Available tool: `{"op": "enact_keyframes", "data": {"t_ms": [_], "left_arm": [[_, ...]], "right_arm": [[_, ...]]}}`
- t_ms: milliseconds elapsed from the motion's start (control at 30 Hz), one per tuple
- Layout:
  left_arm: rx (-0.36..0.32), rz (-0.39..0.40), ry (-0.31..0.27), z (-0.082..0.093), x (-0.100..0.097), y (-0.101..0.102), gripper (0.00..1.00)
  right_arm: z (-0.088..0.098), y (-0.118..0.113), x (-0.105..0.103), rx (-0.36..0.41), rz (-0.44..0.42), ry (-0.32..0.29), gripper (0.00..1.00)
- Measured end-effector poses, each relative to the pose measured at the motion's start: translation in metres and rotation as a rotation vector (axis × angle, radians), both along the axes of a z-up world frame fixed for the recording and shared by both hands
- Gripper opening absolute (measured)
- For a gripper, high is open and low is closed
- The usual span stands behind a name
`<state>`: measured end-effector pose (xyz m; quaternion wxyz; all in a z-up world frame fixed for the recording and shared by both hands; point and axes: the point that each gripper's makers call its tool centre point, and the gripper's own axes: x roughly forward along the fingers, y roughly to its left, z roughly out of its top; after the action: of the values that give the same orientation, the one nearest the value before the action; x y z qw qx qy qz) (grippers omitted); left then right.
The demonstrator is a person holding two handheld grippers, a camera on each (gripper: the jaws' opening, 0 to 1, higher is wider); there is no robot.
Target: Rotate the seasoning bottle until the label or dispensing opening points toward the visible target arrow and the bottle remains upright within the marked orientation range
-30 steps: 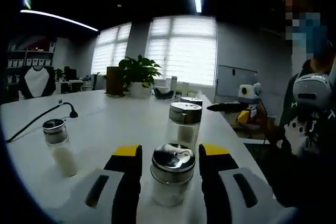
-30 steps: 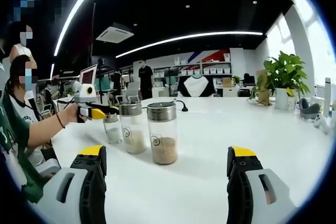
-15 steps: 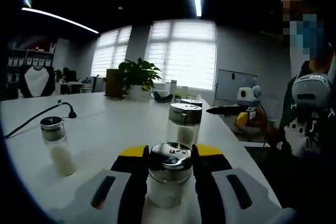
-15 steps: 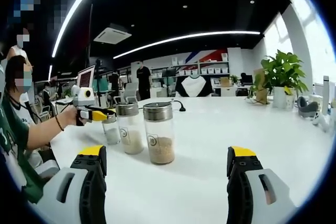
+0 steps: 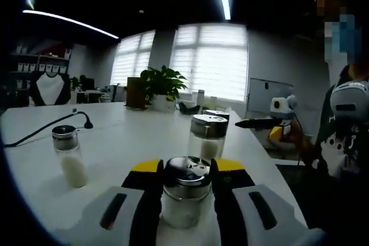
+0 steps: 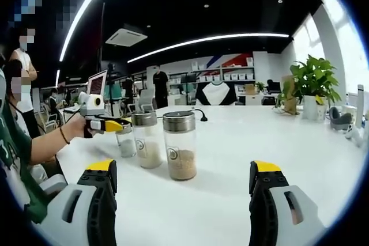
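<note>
Between the jaws of the left tool (image 5: 184, 168) stands a shaker (image 5: 185, 199) with white powder, upright on the bench (image 5: 115, 142); both yellow-tipped jaws press its metal cap. Just ahead of that tool is a second jar (image 5: 207, 136), and off to its left a small shaker (image 5: 69, 155) stands apart. Ahead of the right tool (image 6: 183, 172), whose jaws are spread wide and hold nothing, a jar of brown grains (image 6: 180, 144) stands upright.
</note>
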<state>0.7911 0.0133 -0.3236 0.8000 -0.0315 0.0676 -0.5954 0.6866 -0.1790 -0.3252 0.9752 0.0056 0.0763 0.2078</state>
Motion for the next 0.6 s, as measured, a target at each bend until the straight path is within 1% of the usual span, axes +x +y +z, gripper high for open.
{"op": "enact_keyframes", "data": {"t_ms": [333,500,533,600], "left_arm": [[-0.030,0.063,0.003,-0.0002,0.0036,0.0044,0.34],[-0.013,0.119,0.002,-0.0003,0.0037,0.0026,0.34],[-0.003,0.128,-0.008,-0.0004,0.0022,0.0015,0.34],[0.003,0.125,-0.008,-0.0004,0.0004,0.0013,0.34]], "right_arm": [[0.0002,0.0003,-0.0012,-0.004,-0.001,0.001,0.98],[-0.0008,0.0006,-0.0010,-0.001,-0.001,0.004,0.98],[-0.0011,0.0009,-0.0010,-0.001,0.000,0.006,0.98],[-0.0014,0.0015,-0.0008,0.000,0.002,0.007,0.98]]}}
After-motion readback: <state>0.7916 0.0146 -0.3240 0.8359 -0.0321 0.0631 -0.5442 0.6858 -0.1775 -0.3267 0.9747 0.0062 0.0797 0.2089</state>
